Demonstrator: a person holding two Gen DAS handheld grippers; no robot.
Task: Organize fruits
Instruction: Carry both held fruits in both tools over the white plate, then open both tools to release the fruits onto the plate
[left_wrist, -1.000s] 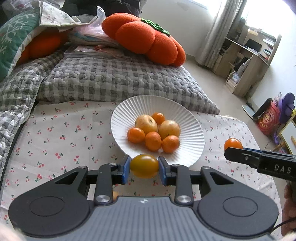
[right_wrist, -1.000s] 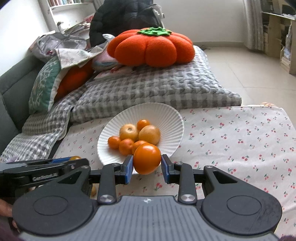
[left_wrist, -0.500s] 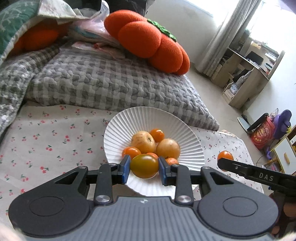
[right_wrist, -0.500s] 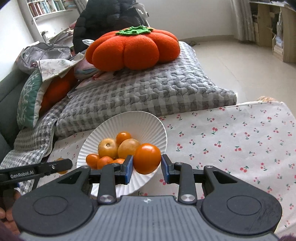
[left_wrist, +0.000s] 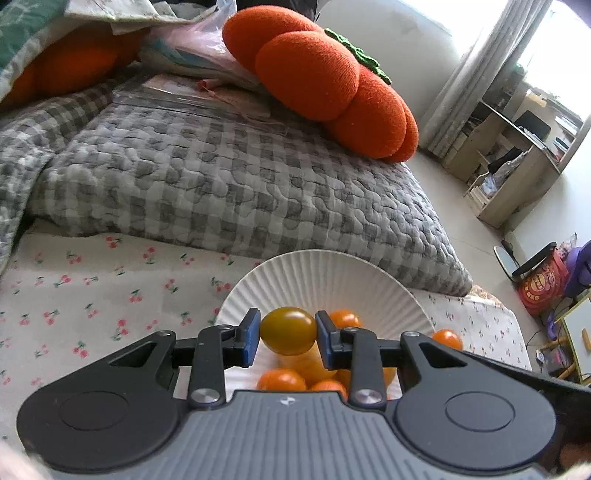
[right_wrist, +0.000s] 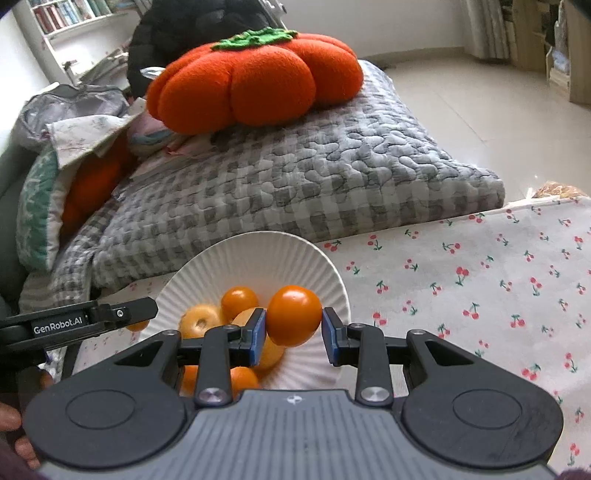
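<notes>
My left gripper is shut on a yellow-green tomato, held just above the near part of the white ribbed plate. Several orange fruits lie in the plate beneath it. My right gripper is shut on an orange tomato, over the right side of the same plate. Orange and yellow fruits lie behind and under its fingers. In the left wrist view the orange tomato peeks out at the right. In the right wrist view the left gripper's black finger reaches in from the left.
The plate sits on a cherry-print tablecloth. Behind it lies a grey checked quilt with a big orange pumpkin cushion on top. Shelving and bags on the floor stand at the far right.
Both grippers have moved forward over the plate with their tomatoes and sunk a little. The plate now lies partly under the fingers in both views.
</notes>
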